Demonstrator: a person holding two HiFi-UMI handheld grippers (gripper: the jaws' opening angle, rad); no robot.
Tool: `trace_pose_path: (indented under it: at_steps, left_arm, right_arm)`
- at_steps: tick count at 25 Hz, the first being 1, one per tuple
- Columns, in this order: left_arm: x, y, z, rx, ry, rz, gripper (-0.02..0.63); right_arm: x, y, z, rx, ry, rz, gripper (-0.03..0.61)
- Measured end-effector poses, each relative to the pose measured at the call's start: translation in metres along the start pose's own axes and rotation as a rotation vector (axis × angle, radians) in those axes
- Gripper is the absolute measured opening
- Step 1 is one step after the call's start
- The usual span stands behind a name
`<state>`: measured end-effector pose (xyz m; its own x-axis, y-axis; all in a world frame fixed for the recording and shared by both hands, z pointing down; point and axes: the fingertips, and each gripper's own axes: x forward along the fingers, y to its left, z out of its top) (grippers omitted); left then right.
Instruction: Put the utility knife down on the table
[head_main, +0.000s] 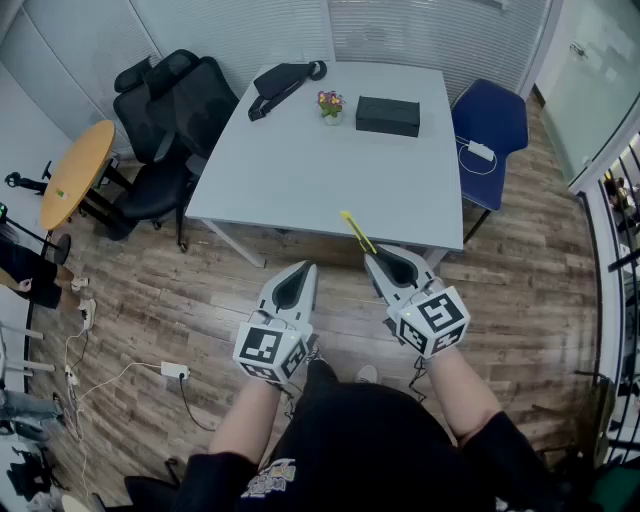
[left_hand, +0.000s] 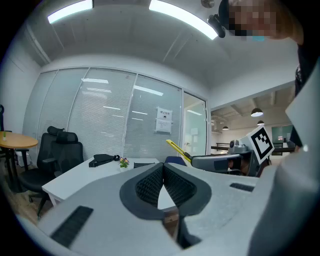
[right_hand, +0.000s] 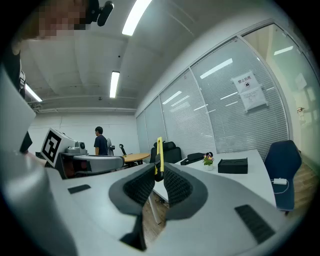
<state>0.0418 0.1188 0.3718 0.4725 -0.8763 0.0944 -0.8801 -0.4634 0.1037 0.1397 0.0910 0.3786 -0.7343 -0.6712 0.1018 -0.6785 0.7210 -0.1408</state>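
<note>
Yellow utility knife (head_main: 357, 232), slim and flat with a dark end where it is clamped, sticks straight out beyond the tips of the right gripper (head_main: 375, 258). Its long axis carries on the line of the jaws, and its free end points forward and a little left, toward the near edge of the white rectangular table (head_main: 300, 170). In the right gripper view the knife (right_hand: 159, 157) stands nearly upright between the two ribbed black pads of the right gripper (right_hand: 159, 167), which are pressed onto its lower end. The knife is up in the air, clear of the tabletop; only its far tip overlaps the table edge in the head view.

Just left of it, the left gripper (head_main: 308, 268) is level with the right one. In its own view the left gripper (left_hand: 162, 166) has its pads meeting at the tip with nothing between them, and the knife (left_hand: 178, 150) shows off to its right.

Well ahead of both grippers, on the far side of the table, sit a flat black rectangular box (head_main: 387, 115), a small flower pot (head_main: 330, 105) and a long black bag (head_main: 285, 80).
</note>
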Motion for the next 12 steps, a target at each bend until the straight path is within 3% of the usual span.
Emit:
trace_pose_path:
  at_steps: [12]
  left_arm:
    - [0.0005,0.0085,-0.0008,-0.005,0.004,-0.002,0.005]
  right_arm:
    - [0.0073,-0.0009,-0.0013,0.029,-0.01,-0.002,0.058]
